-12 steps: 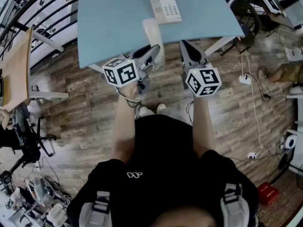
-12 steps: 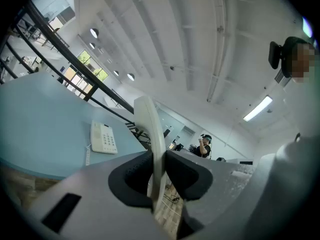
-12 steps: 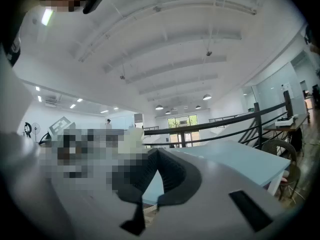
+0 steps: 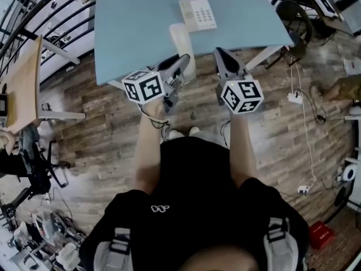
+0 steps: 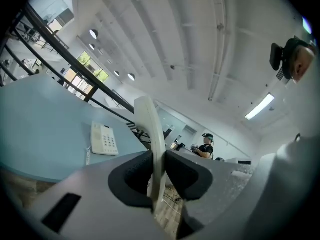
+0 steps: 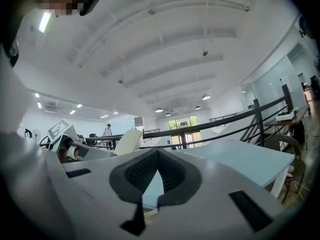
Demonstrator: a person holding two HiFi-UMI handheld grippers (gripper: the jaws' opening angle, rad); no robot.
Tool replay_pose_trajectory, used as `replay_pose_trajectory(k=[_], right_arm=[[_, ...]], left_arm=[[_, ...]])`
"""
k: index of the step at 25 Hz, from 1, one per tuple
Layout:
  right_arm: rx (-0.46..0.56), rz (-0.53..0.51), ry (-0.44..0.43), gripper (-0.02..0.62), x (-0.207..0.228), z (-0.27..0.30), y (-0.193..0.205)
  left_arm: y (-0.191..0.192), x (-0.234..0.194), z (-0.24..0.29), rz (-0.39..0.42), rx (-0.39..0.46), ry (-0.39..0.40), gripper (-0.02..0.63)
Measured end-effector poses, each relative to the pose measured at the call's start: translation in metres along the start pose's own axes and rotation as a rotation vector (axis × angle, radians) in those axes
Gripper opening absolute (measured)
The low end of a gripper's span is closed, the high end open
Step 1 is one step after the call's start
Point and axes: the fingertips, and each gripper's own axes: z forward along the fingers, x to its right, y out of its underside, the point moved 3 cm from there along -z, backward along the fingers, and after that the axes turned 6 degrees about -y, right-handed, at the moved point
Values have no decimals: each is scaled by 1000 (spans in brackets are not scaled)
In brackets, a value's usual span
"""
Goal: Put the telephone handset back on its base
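The left gripper's (image 5: 159, 171) fingers (image 5: 131, 176) clamp the one white handset (image 5: 150, 124) edge-on. It is over the counter's (image 4: 135, 27) near edge, apart from the single keypad base (image 4: 197, 14) farther in. The right gripper's (image 6: 156, 171) fingers meet, holding nothing. Both forearms reach forward side by side, the two grippers tilted upward.

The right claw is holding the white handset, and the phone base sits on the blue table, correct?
No, the left claw holds the white handset, as the left gripper view shows. The phone base does sit on the blue table.
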Motion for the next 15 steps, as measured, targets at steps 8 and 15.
replay_pose_trajectory(k=[8, 15], right_arm=[[7, 49, -20, -6, 25, -8, 3], [-9, 73, -62, -6, 26, 9, 11]], left_arm=[[13, 5, 8, -24, 18, -22, 84], [12, -11, 6, -53, 33, -49, 84]])
